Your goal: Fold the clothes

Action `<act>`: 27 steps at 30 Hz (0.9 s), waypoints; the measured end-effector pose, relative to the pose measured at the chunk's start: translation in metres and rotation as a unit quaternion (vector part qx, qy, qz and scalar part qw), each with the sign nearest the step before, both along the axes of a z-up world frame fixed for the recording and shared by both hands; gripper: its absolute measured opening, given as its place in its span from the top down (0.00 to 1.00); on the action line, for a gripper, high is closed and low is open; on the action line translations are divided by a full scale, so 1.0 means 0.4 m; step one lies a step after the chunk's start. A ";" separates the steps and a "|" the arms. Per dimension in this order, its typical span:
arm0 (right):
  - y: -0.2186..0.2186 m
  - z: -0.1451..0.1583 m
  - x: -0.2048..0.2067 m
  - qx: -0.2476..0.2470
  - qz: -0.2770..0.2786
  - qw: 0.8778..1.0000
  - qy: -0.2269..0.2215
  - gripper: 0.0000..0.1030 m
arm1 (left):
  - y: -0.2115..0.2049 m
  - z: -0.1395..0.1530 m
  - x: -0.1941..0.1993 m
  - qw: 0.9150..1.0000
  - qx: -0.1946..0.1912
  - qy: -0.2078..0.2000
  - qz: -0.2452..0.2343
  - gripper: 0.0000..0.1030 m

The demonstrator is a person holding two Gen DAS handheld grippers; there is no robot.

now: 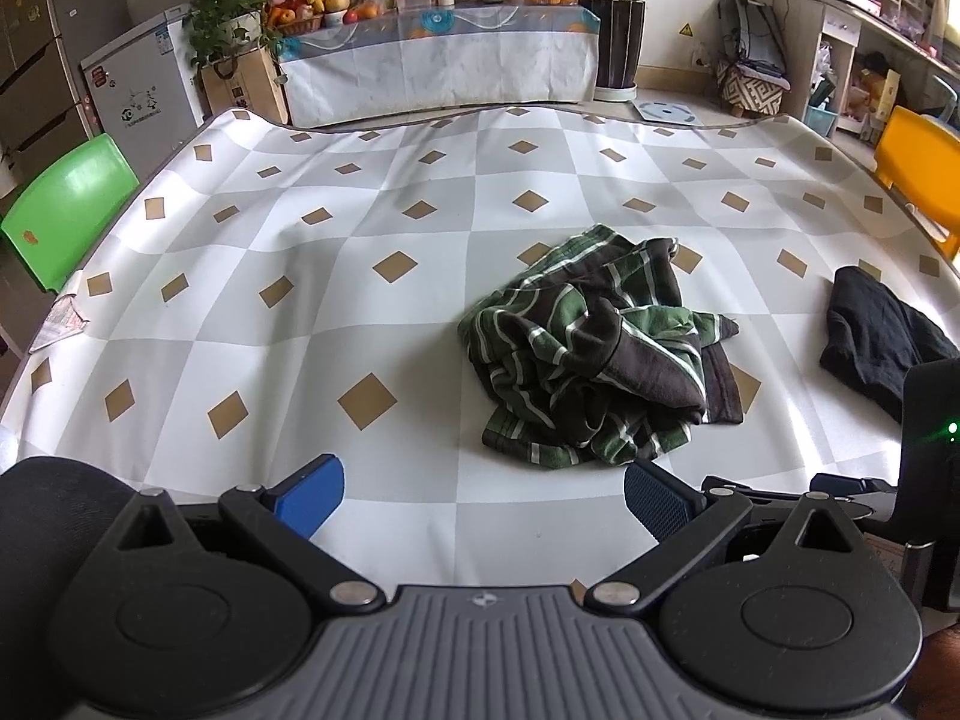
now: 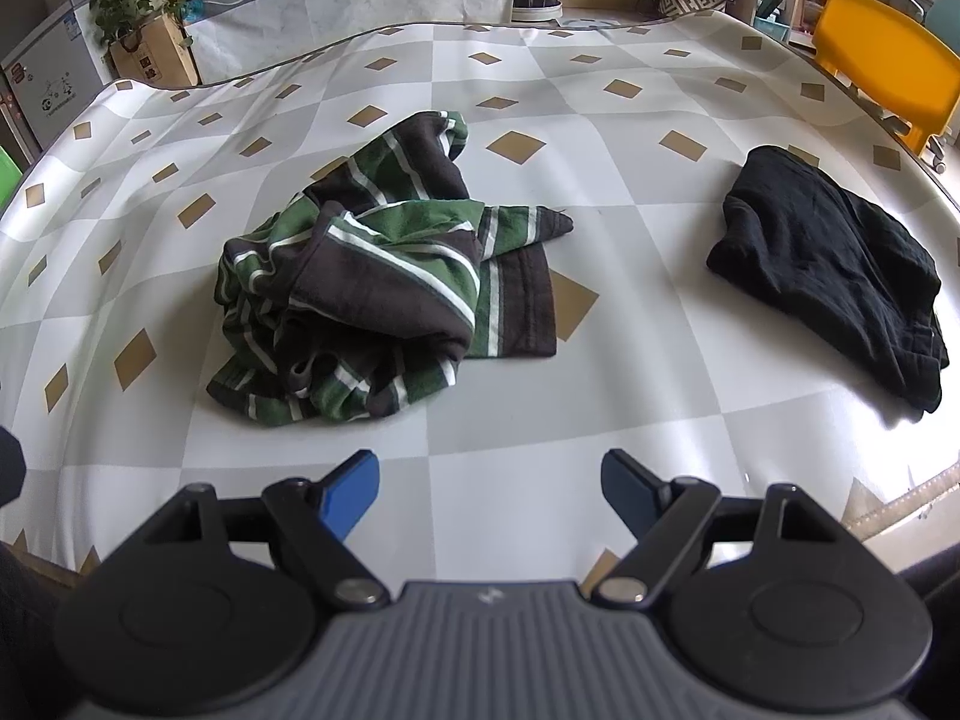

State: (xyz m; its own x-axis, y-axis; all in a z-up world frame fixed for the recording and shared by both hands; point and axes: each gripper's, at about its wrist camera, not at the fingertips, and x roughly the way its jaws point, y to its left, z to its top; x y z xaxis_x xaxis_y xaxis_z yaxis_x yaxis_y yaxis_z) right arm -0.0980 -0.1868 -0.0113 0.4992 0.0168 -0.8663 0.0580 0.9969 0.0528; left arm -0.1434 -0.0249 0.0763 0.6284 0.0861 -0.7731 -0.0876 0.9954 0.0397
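Note:
A crumpled green, brown and white striped garment (image 1: 594,354) (image 2: 384,282) lies bunched near the middle of the checked tablecloth (image 1: 300,276) (image 2: 630,276). A folded black garment (image 1: 876,336) (image 2: 834,264) rests to its right. My left gripper (image 1: 485,498) hovers open near the table's front edge, short of the striped garment, its blue pads (image 1: 312,495) holding nothing. My right gripper (image 2: 491,495) is open too, in front of the gap between the two garments, with only tablecloth between its pads (image 2: 354,492). Part of the right gripper's body (image 1: 930,450) shows at the right edge of the left wrist view.
A green chair (image 1: 66,210) stands at the table's left side and a yellow chair (image 1: 918,162) (image 2: 882,60) at its right. Beyond the far edge are a covered side table with fruit (image 1: 438,54), potted plants (image 1: 618,30) and shelves. A paper scrap (image 1: 60,321) lies on the left edge.

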 end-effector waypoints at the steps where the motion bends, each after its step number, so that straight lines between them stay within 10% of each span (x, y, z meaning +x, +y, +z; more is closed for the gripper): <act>1: 0.000 0.000 0.000 0.000 0.000 1.000 0.000 0.22 | 0.000 0.002 -0.001 1.000 -0.001 -0.001 0.000 0.03; 27: 0.014 0.000 -0.003 -0.001 0.014 1.000 -0.001 0.22 | -0.002 0.018 -0.003 1.000 -0.001 -0.007 -0.004 0.03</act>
State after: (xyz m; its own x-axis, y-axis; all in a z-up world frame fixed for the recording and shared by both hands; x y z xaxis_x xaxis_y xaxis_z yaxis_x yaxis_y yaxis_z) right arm -0.0990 -0.1813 -0.0114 0.5004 0.0298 -0.8653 0.0301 0.9982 0.0517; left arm -0.1445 -0.0258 0.0836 0.6404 0.0786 -0.7641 -0.0794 0.9962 0.0359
